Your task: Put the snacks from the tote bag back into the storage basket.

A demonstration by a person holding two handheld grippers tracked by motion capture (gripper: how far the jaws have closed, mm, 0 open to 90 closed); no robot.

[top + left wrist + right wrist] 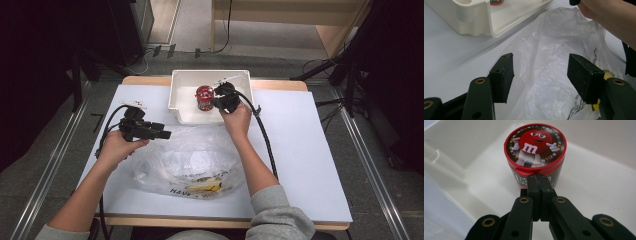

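A small round candy tub (204,95) with a red lid stands upright inside a white bin (210,73) at the back of the table. In the right gripper view the tub's (535,145) lid shows a red cartoon candy. My right gripper (539,180) is shut with its two pads pressed together, tips right against the tub's side just under the lid, nothing between them. In the high view the right gripper (216,102) reaches into the bin. My left gripper (165,134) is open above the left edge of a clear plastic bag (190,160); its jaws (541,75) stand wide with nothing between them.
The crumpled bag (549,57) has black print and something yellow inside near the front. The bin (481,22) has thick rounded walls. A white sheet (310,150) covers the table, bare at the right. The right gripper's black cable (265,140) trails over it.
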